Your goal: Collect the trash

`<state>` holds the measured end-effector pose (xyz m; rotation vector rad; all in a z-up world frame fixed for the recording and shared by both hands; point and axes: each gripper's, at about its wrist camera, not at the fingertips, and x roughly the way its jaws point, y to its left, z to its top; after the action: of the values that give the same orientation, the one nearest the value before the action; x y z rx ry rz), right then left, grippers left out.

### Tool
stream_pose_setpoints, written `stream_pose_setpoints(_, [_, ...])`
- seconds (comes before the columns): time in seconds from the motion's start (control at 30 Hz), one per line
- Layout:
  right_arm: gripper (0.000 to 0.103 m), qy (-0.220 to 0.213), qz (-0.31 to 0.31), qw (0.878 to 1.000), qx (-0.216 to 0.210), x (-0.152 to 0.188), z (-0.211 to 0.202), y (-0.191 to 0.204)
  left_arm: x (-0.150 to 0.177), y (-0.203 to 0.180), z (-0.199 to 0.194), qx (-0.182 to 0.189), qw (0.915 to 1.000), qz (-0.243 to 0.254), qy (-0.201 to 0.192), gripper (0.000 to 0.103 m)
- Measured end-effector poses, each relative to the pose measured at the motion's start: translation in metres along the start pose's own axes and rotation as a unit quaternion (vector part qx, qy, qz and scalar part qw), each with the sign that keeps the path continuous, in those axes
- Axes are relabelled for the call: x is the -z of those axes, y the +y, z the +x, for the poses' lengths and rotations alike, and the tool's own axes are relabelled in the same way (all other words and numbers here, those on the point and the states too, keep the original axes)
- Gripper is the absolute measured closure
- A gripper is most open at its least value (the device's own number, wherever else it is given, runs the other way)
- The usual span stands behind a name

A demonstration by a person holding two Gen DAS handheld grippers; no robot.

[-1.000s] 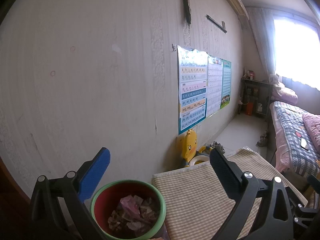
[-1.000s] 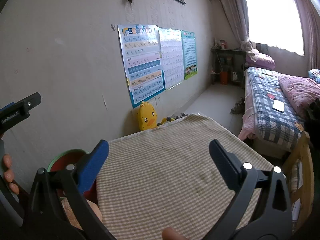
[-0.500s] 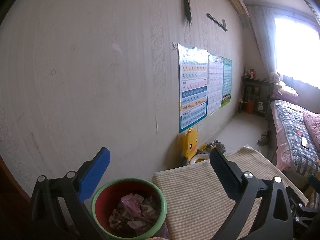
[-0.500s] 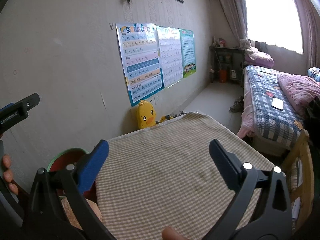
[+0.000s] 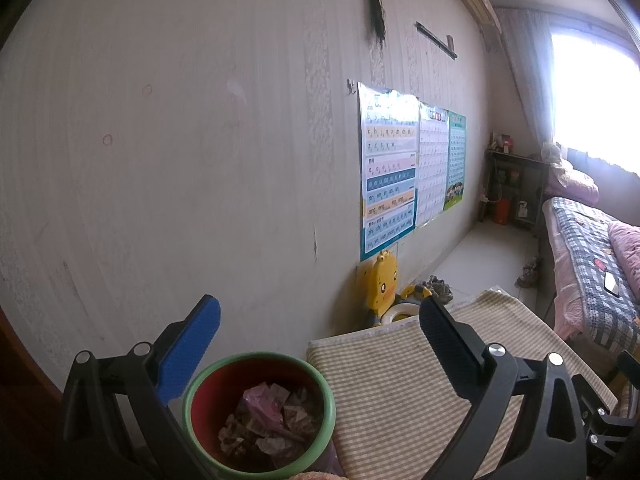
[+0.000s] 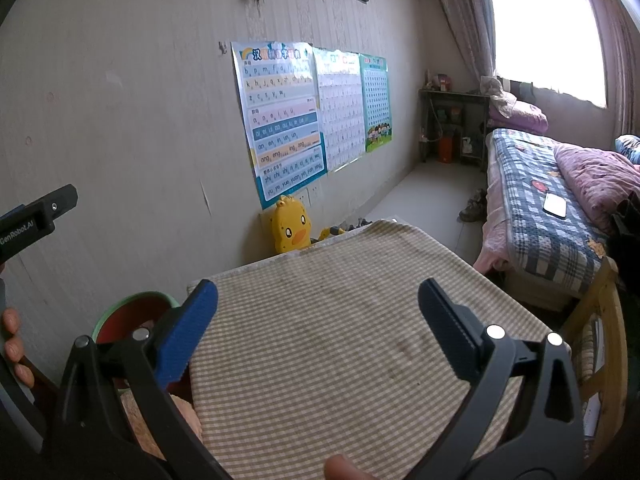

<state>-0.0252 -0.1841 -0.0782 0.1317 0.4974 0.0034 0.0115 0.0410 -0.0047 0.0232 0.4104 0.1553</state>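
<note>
Both your left tongs [image 5: 320,312] and right tongs [image 6: 318,294] gape wide, holding nothing. Only your left view looks into the red bin [image 5: 259,412], showing crumpled trash [image 5: 268,420] between its fingers; your right view catches just the bin's rim [image 6: 132,312], left of the checked desk [image 6: 328,320].

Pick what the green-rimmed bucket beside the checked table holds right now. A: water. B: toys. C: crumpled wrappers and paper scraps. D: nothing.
C: the left wrist view looks into the bucket and shows a pile of scraps, one piece pink.
</note>
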Motion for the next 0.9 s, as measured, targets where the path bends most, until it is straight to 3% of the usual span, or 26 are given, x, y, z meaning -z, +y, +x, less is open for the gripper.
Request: stream_pose_setpoints(0.9, [0.004,0.004,0.001,1.0,0.0,0.0024,0.0006,-0.0042,0.0038,0.003,0.0066,-0.004,1.0,0.0,0.006,0.008])
